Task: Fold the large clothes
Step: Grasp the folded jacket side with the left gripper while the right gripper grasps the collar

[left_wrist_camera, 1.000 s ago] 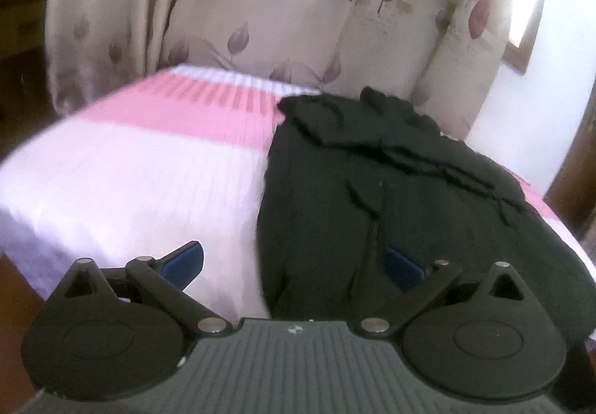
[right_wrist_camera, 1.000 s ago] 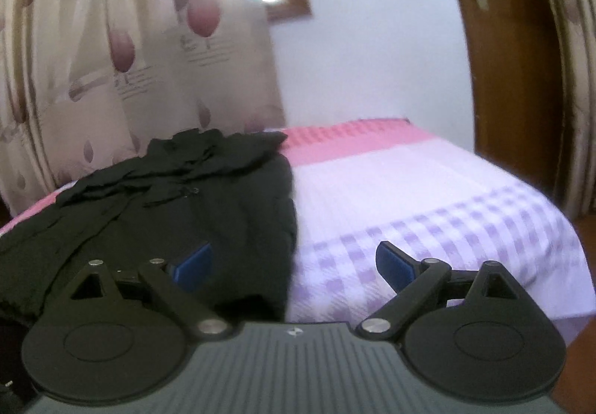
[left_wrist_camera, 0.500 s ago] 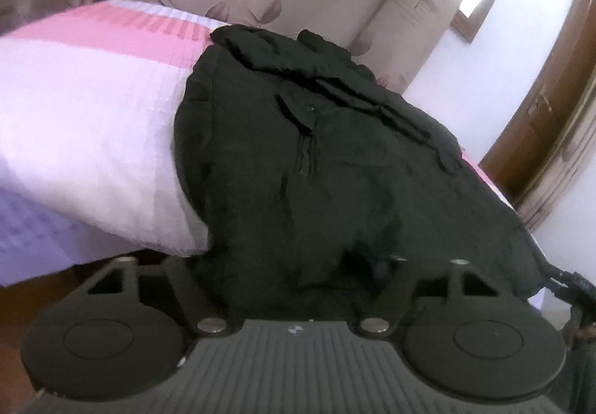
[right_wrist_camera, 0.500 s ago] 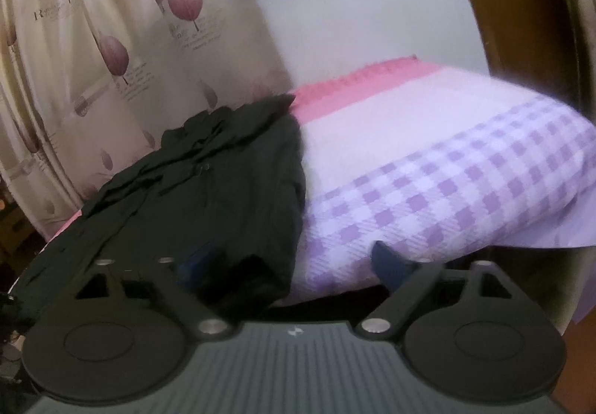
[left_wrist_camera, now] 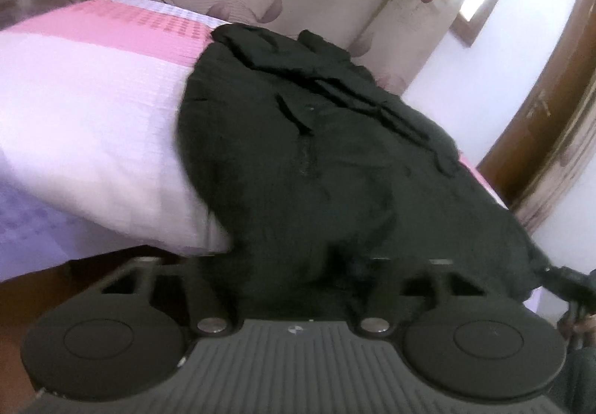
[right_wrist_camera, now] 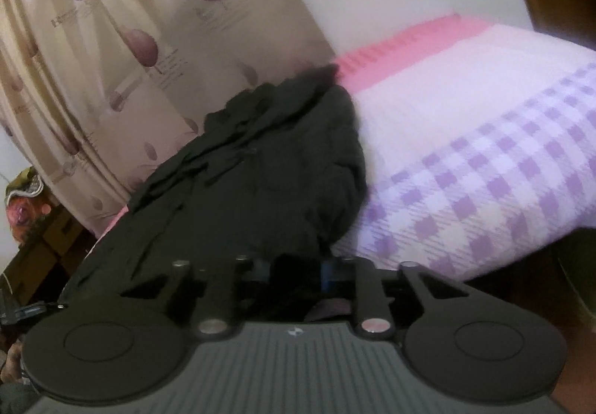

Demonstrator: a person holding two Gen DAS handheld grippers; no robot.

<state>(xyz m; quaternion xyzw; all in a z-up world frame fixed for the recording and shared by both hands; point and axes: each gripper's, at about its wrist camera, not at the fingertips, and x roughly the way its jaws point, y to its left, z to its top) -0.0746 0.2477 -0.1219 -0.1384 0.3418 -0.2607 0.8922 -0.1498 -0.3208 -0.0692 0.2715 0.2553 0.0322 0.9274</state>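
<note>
A black garment point(left_wrist_camera: 335, 153) lay spread lengthwise over the bed point(left_wrist_camera: 93, 108), its hem draped over the near edge and its collar end bunched toward the far edge by the leaf-print curtain point(right_wrist_camera: 111, 41). The left gripper point(left_wrist_camera: 294, 265) sat low at that near edge, its fingers drawn together and buried in the hem, clamped on the cloth. The right gripper point(right_wrist_camera: 294, 272) had its blue pads pinched on another part of the same hem, beside the purple-checked stretch of sheet point(right_wrist_camera: 503, 183).
</note>
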